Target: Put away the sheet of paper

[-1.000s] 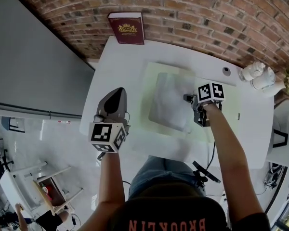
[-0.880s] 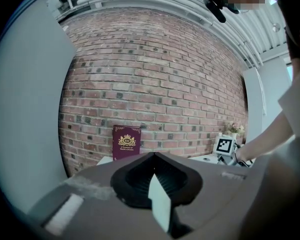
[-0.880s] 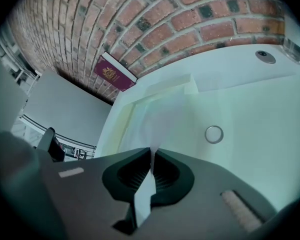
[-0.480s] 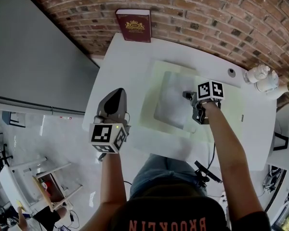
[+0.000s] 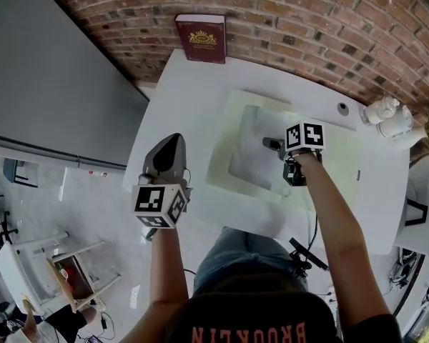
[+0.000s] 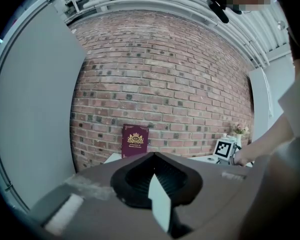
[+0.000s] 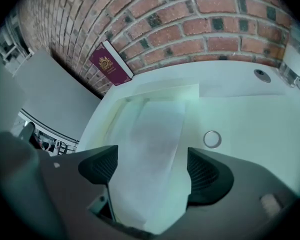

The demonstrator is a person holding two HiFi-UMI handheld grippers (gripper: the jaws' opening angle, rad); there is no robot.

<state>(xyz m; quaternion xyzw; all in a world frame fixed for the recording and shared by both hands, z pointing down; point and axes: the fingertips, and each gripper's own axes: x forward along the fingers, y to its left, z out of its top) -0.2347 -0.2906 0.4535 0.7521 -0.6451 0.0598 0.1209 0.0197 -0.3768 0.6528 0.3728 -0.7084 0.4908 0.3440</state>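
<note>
A brick wall (image 5: 329, 20) is running across the top of the head view, and a plain grey panel (image 5: 50, 84) is filling the upper left. Below that, a pale floor (image 5: 93, 213) is showing at the lower left. A white table (image 5: 193, 98) is sitting in the middle of the frame, its far edge against the bricks. A pale green mat (image 5: 225, 159) is covering the table's centre and right. The sheet of paper (image 5: 254, 152) is lying on the mat's left half. It is looking white and faintly see-through, with soft grey shading and a long straight right edge. A maroon book (image 5: 200, 38) is standing against the wall at the top centre. White figurines (image 5: 386, 114) are sitting at the right edge. The left gripper (image 5: 170, 143) is hanging off the table's left side at centre left, its jaws pressing together at the tip. The right gripper (image 7: 151, 166) is tilting steeply down over the mat. Its jaws have just been opening and are standing wide, the near end of the sheet passing between them without the pads pressing on it. A small ring (image 7: 212, 138) is lying just to the right of the paper.
</note>
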